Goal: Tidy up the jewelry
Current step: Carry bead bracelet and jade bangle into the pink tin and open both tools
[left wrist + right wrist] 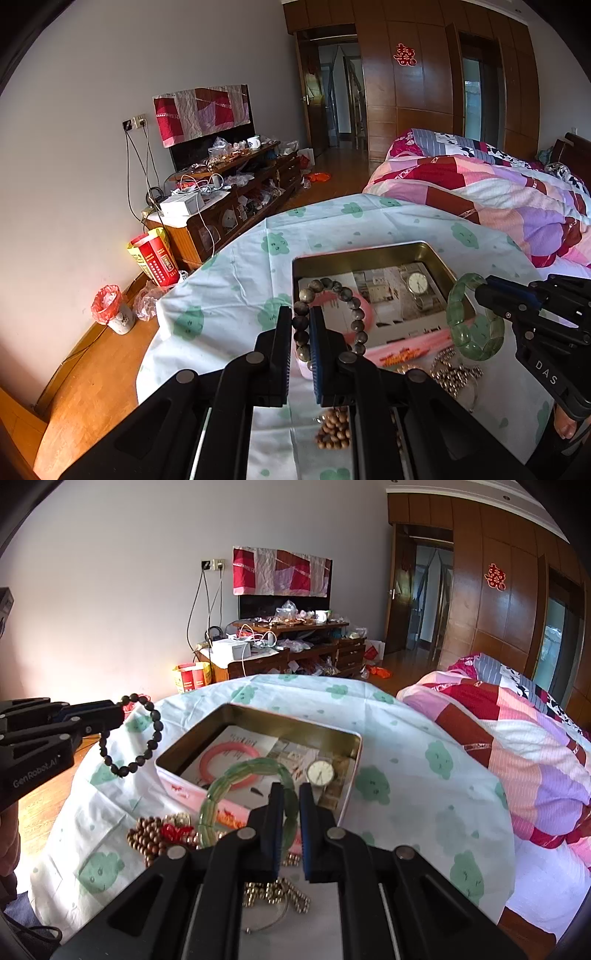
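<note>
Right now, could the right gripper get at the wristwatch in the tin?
Probably not yet: the right gripper is shut on the green bangle. The path itself looks free, since the wristwatch lies uncovered in the open tin just ahead.

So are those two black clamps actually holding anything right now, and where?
Yes. The left tool pinches the dark bead bracelet at one side of its loop; the right tool pinches the green bangle at its rim.

Black linkage tools (300, 325) (291, 801), blue pads, silver rivets, white lettering
</note>
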Demonstrator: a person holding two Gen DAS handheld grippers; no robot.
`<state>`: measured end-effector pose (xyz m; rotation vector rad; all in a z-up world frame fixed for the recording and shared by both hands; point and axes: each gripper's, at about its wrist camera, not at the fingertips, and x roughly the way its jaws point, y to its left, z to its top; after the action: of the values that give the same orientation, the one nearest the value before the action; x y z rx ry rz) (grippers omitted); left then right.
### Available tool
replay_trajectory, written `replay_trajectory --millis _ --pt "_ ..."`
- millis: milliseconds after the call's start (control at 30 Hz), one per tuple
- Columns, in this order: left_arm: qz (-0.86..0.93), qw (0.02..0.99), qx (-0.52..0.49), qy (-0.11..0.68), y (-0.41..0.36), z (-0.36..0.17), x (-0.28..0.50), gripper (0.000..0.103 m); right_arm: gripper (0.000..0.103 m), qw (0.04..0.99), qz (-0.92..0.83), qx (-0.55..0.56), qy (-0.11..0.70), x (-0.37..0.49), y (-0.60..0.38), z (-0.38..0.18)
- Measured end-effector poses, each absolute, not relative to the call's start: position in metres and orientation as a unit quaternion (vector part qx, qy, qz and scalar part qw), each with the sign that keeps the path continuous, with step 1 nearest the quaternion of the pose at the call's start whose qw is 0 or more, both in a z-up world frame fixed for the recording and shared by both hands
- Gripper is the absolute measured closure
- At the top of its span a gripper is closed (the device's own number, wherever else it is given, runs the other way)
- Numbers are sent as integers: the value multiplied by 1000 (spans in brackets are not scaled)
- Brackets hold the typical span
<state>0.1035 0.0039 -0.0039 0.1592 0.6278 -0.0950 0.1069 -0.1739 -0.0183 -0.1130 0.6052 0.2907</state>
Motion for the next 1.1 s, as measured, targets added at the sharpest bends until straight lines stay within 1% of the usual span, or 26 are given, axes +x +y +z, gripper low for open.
replay_trajectory --millis 700,1100 --pt "-33 942 94 322 -2 0 166 95 93 941 131 -80 303 147 -163 -14" --pt "-35 927 111 355 -19 -32 191 94 93 935 120 -88 322 169 -160 -28"
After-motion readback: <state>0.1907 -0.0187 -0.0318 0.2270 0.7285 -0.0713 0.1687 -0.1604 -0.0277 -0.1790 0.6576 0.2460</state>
